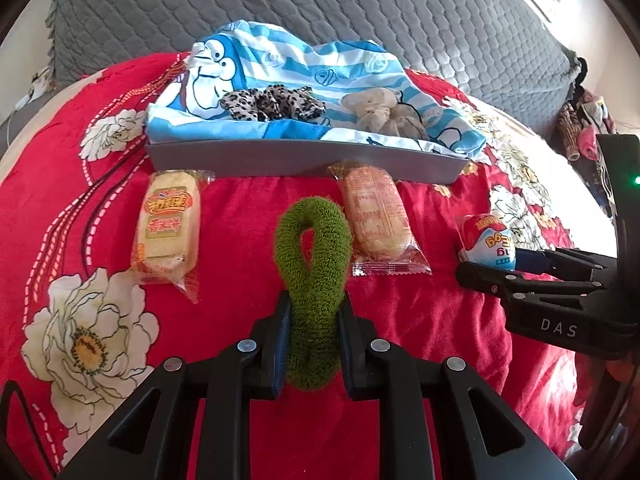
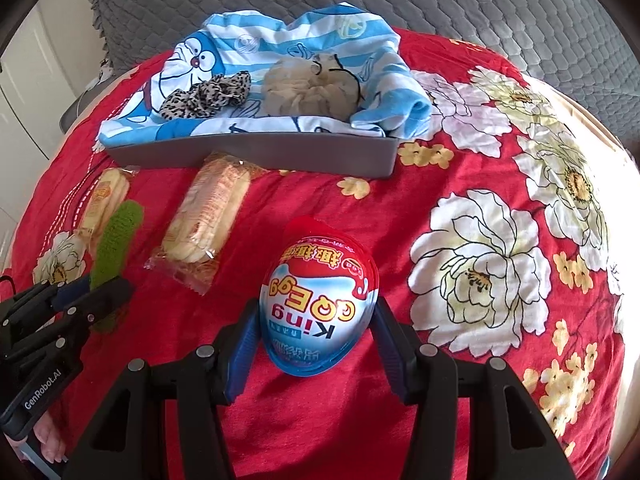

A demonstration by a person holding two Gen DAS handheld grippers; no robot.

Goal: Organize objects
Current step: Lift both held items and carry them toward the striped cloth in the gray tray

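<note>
My left gripper (image 1: 314,312) is shut on a green fuzzy scrunchie (image 1: 314,264), which sticks forward above the red floral bedspread. My right gripper (image 2: 316,320) is shut on a red, white and blue toy egg (image 2: 318,304); the egg also shows in the left wrist view (image 1: 490,246). Two wrapped cakes (image 1: 168,228) (image 1: 378,216) lie in front of a grey tray (image 1: 304,162). The tray holds a blue cartoon cloth (image 1: 288,64), a leopard scrunchie (image 1: 272,102) and a cream scrunchie (image 1: 384,114).
A grey quilted cover (image 1: 320,4) lies behind the tray. A pile of clothes (image 1: 584,124) sits at the far right. The red bedspread with white flowers (image 2: 500,260) stretches right of the egg.
</note>
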